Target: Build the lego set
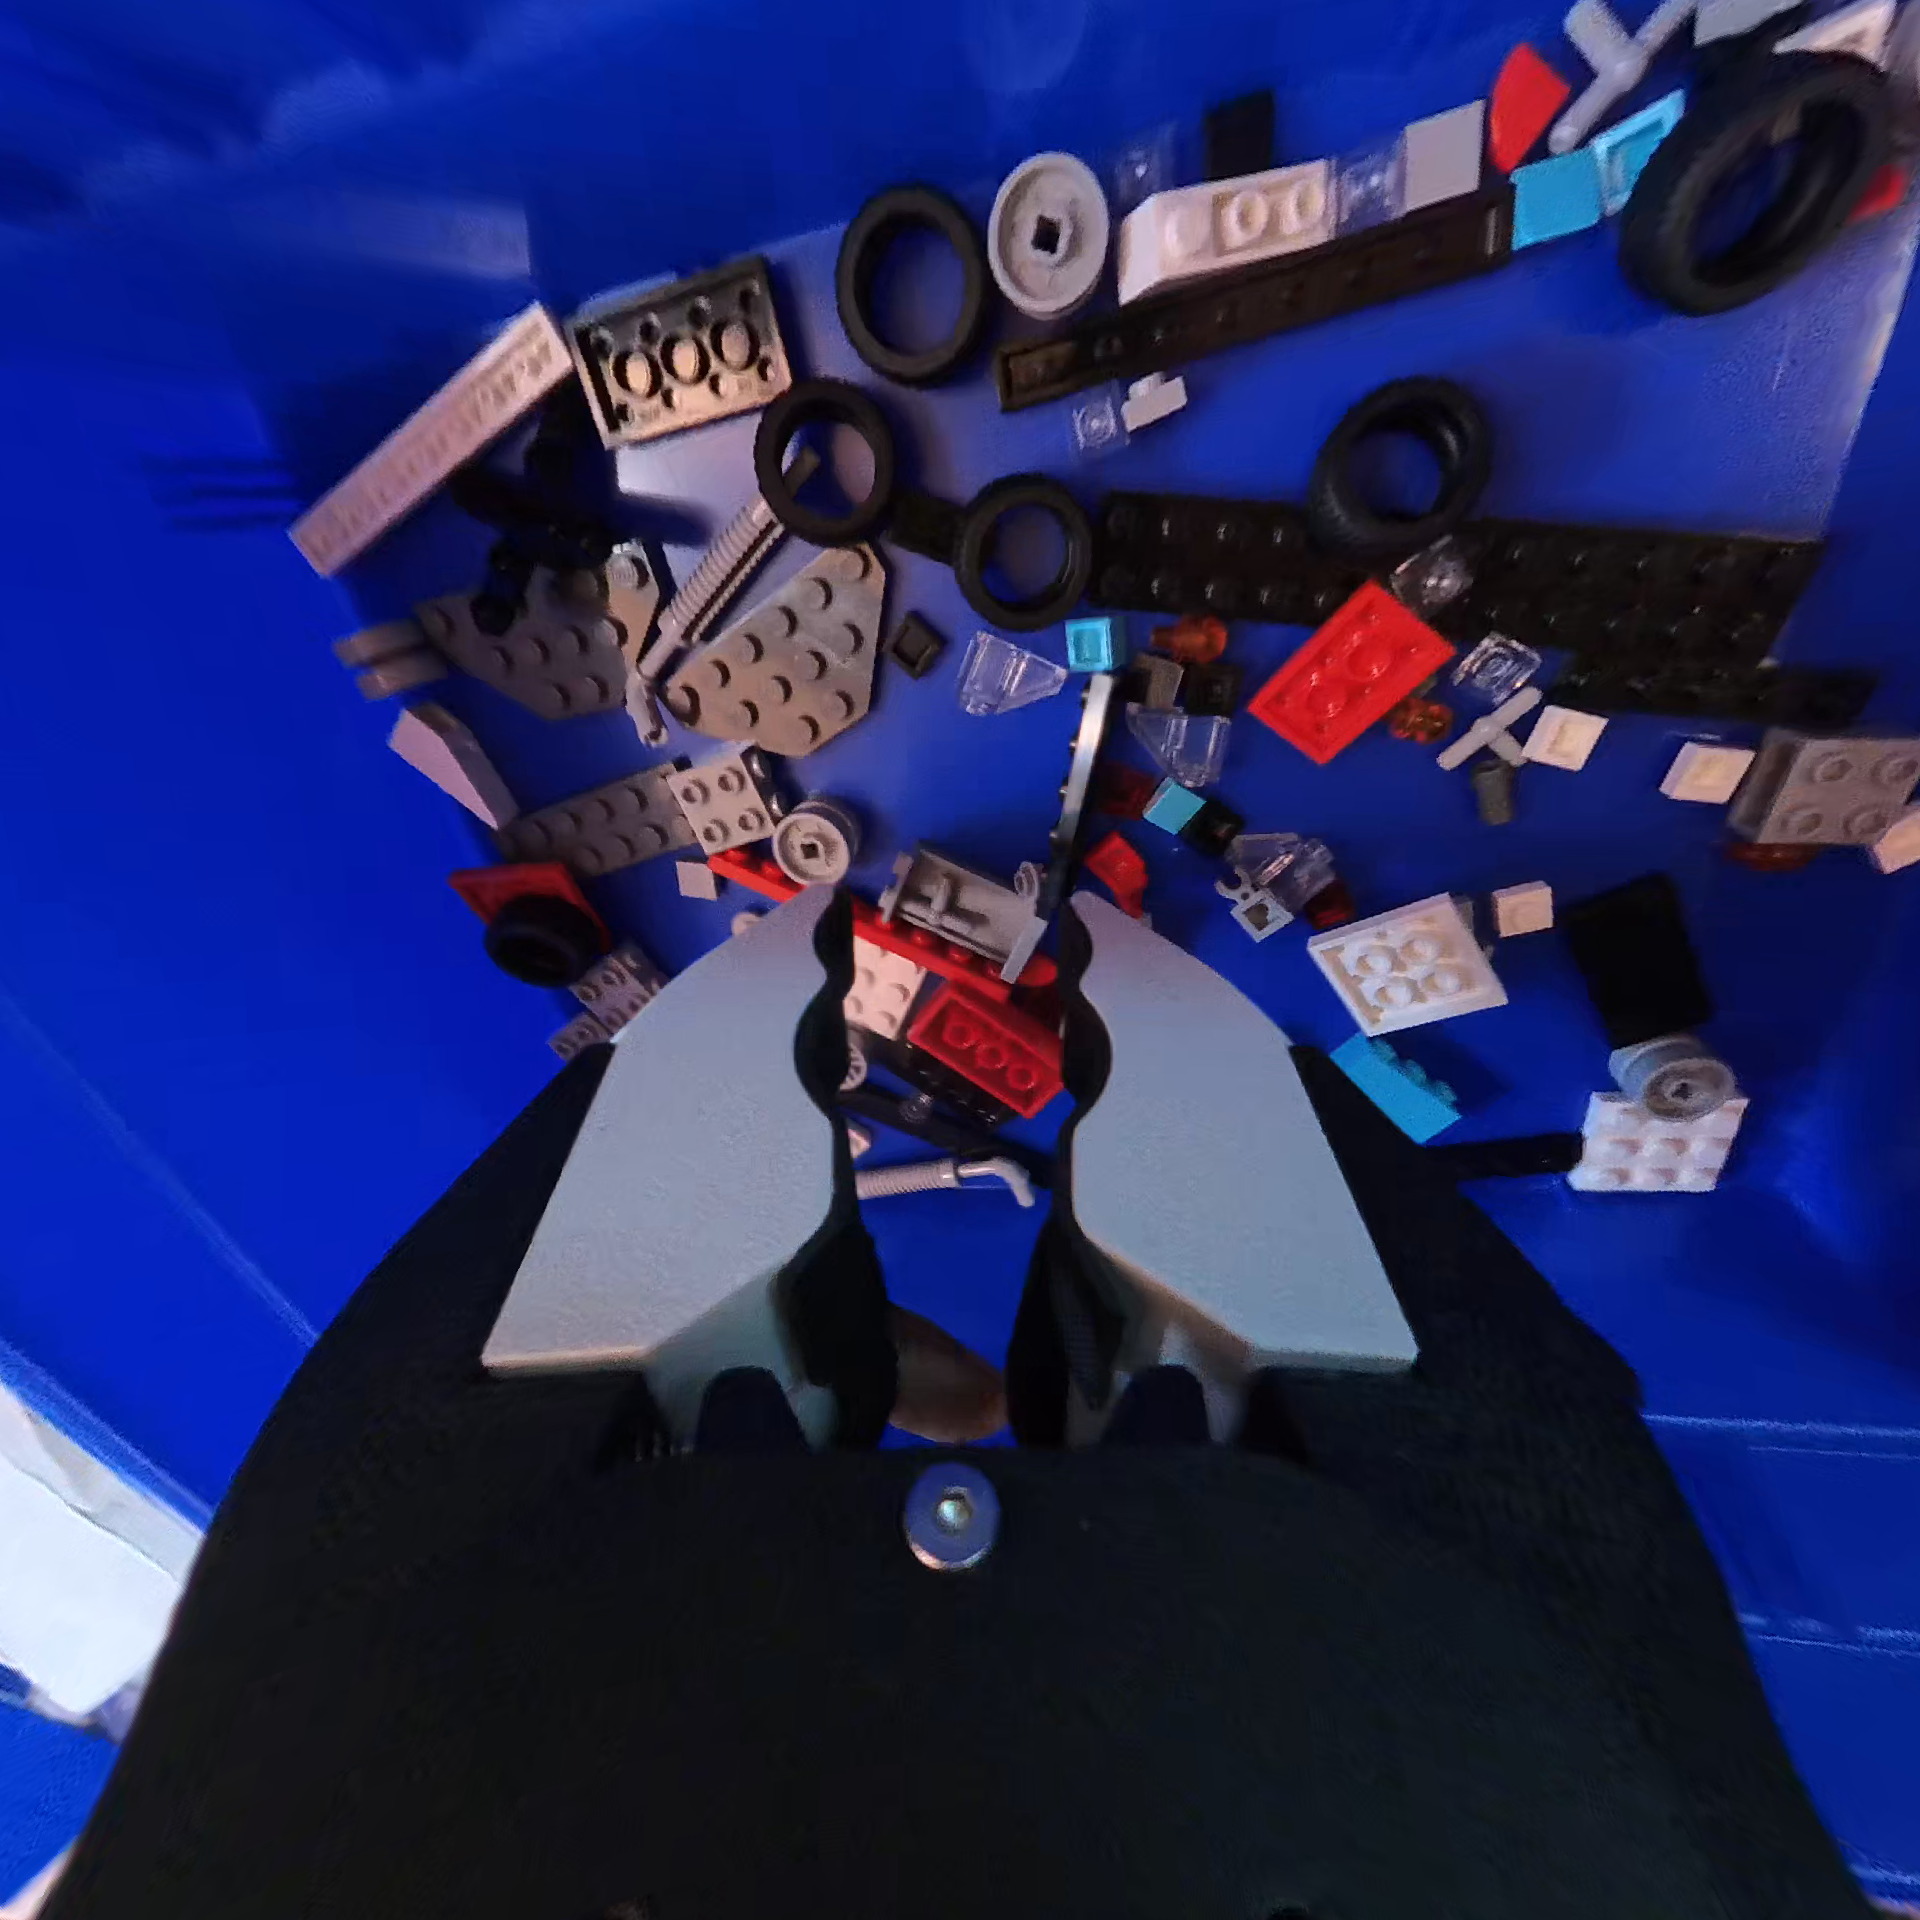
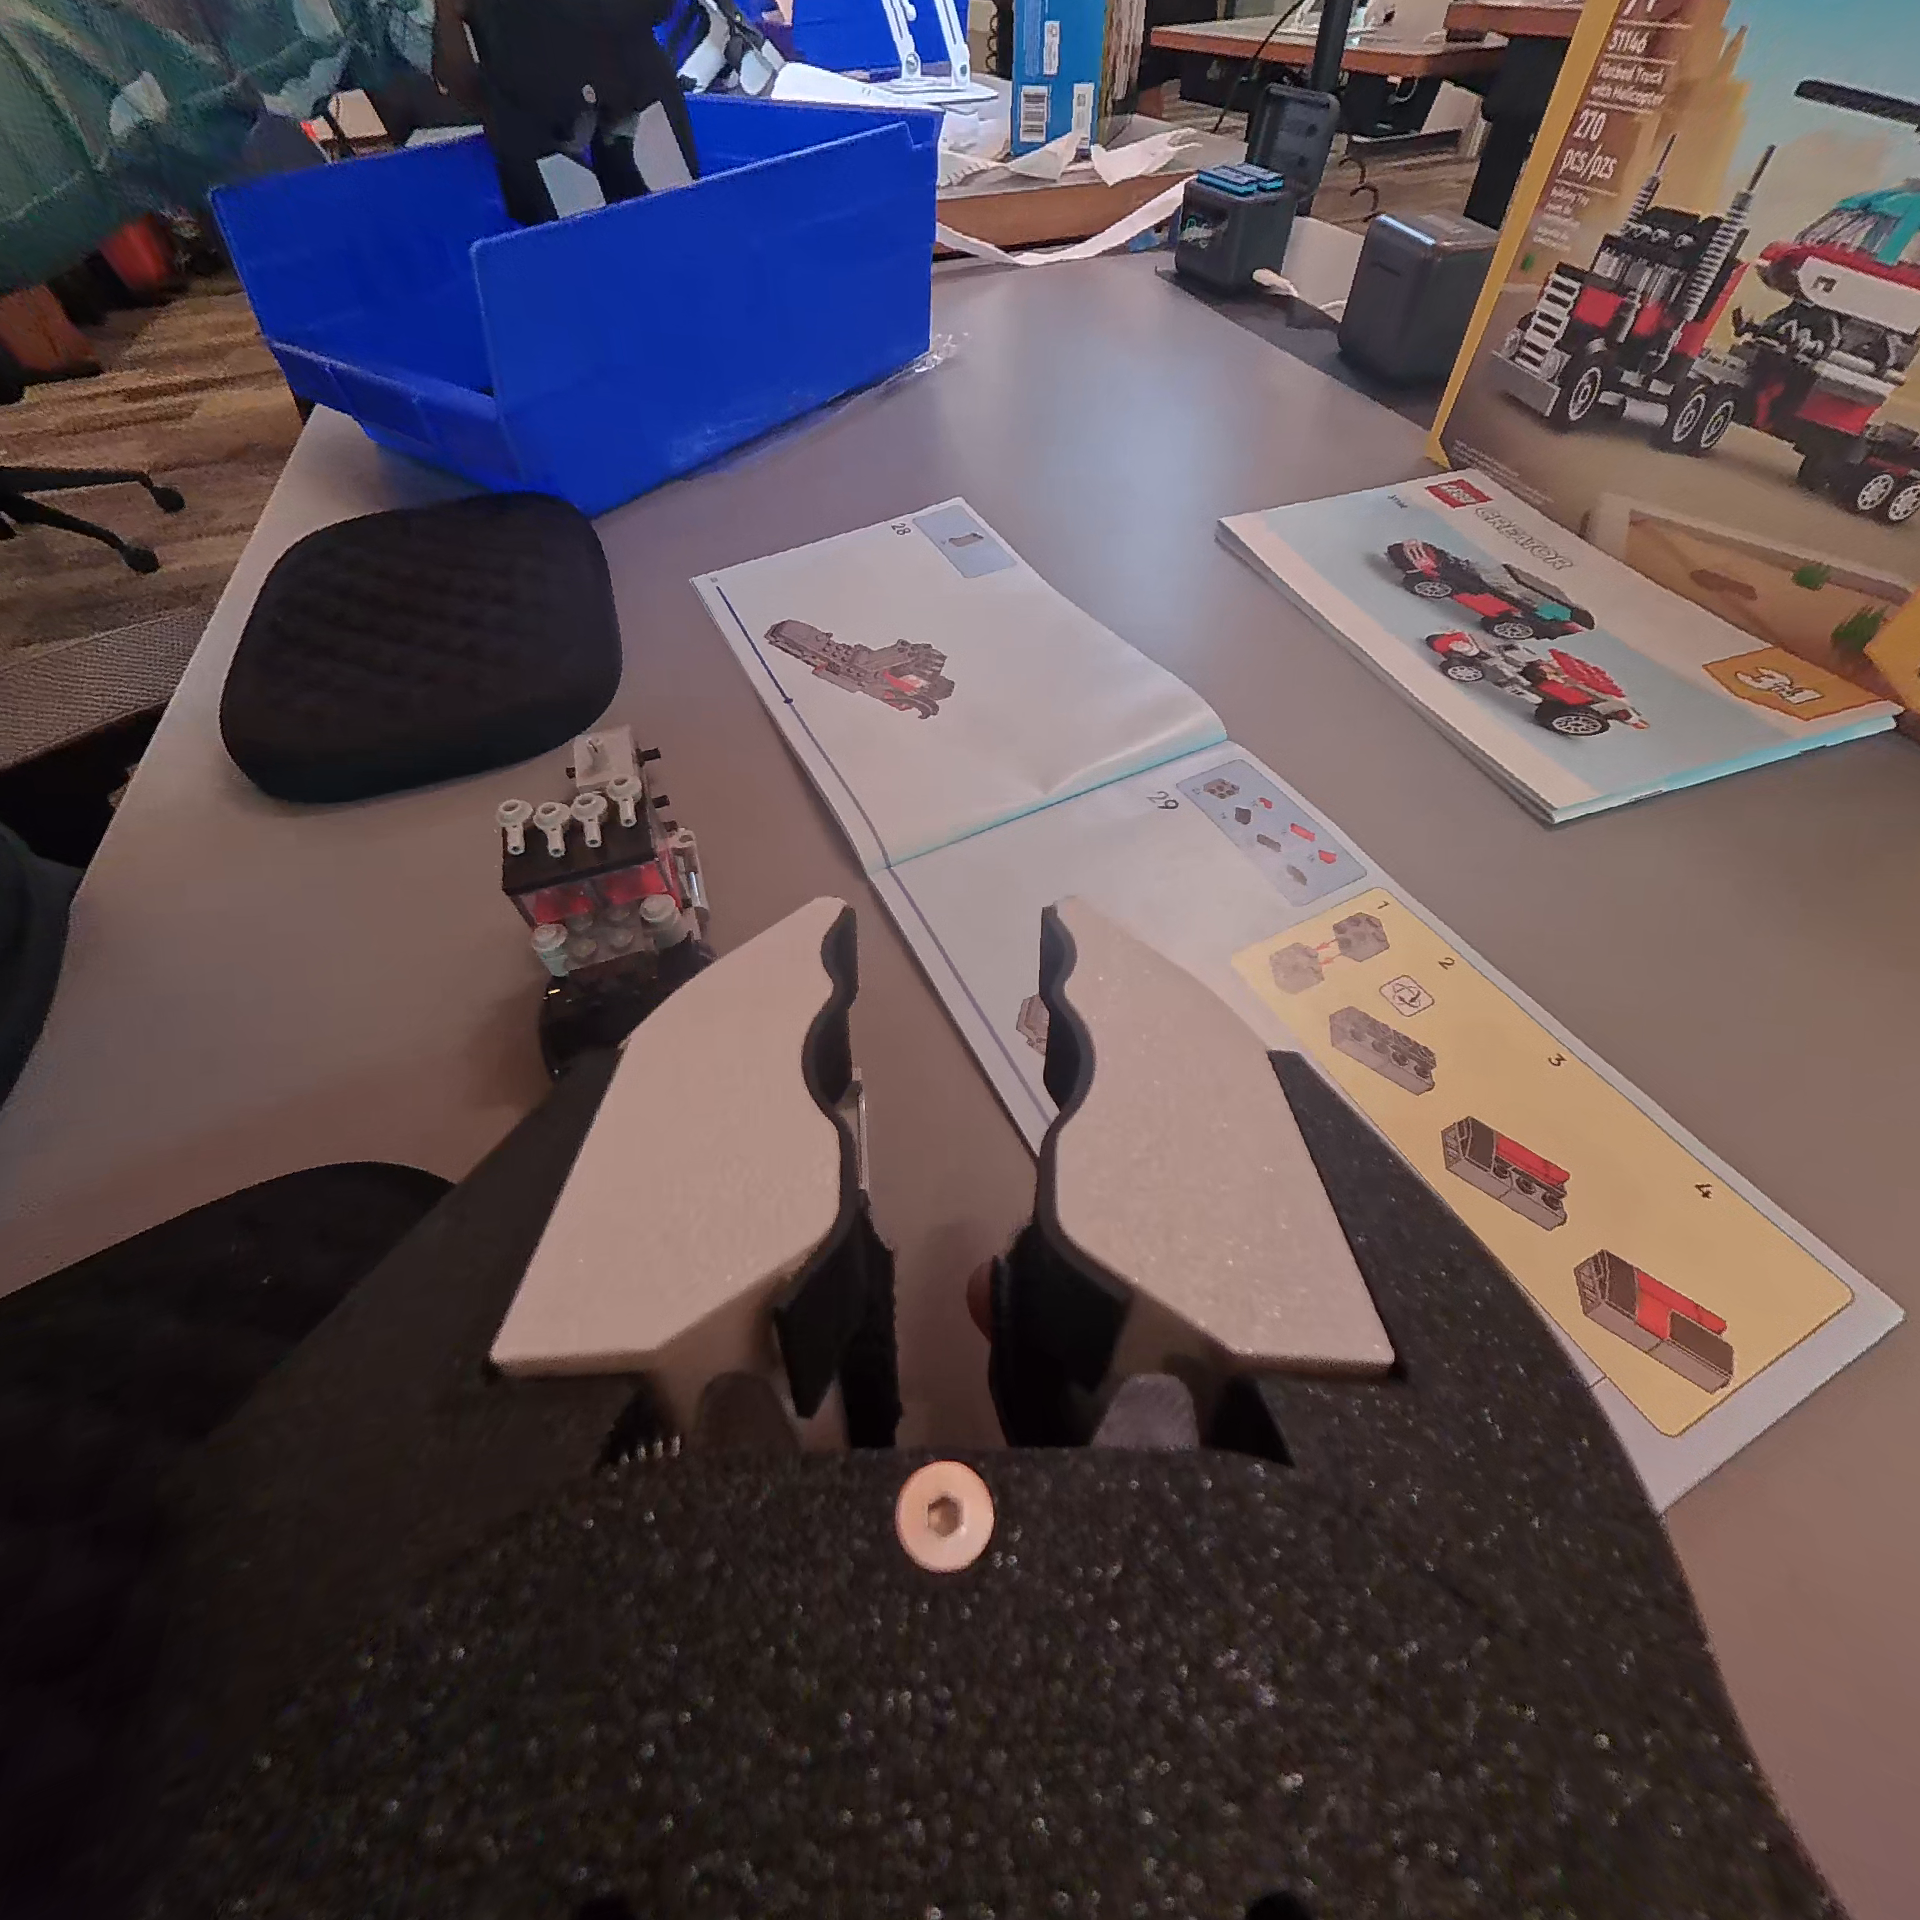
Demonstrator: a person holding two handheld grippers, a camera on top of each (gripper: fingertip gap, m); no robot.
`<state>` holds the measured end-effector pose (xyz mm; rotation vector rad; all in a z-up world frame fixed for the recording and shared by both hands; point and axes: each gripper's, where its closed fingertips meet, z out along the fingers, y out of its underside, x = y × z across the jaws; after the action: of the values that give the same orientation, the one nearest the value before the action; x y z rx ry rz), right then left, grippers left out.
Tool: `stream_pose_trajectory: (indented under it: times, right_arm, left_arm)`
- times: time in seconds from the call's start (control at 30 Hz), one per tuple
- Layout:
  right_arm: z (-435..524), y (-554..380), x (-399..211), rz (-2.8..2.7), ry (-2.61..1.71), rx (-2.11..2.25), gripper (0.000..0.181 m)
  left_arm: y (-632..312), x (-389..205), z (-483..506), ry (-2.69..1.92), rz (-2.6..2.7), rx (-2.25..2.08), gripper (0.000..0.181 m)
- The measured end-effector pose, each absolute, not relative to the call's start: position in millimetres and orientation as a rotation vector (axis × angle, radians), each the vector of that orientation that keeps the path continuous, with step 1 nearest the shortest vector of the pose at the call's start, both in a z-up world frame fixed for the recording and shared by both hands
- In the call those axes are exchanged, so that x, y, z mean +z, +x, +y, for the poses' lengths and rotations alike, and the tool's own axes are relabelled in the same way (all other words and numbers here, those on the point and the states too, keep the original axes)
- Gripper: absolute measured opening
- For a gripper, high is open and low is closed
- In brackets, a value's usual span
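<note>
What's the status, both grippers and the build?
Left gripper open, down in the blue bin over loose red bricks. Right gripper open, empty, above the manual. Part-built model stands beside it, untouched. Nothing in the way.

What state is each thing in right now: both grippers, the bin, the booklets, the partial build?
Left gripper: open, down inside the bin over loose pieces.
Right gripper: open, empty, above the table.
Blue bin: open-topped, upright, holding scattered loose pieces.
Instruction booklet: open, flat on the table.
Second booklet: closed, flat.
Partial build: unfinished, standing on the table.
Set box: standing upright.
</note>
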<state>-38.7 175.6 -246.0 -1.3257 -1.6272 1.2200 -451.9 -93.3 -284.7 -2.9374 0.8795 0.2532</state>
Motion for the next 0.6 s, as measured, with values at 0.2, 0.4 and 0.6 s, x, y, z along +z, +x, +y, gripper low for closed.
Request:
stream_pose_trajectory:
  times: [0.2, 0.4, 0.6]
  right_arm:
    - [175.8, -38.7, -247.5, -1.634, -1.334, 1.215, 0.033]
    - [177.1, -38.6, -248.2, -1.631, -1.342, 1.209, 0.033]
    - [178.8, -37.9, -249.4, -1.627, -1.352, 1.198, 0.033]
  left_arm:
    - [-449.7, -291.4, -98.1, -2.941, 1.078, 0.178, 0.04]
    - [-452.2, -291.2, -97.3, -2.922, 1.185, 0.162, 0.041]
    - [-449.7, -297.4, -102.7, -2.979, 1.177, 0.07, 0.033]
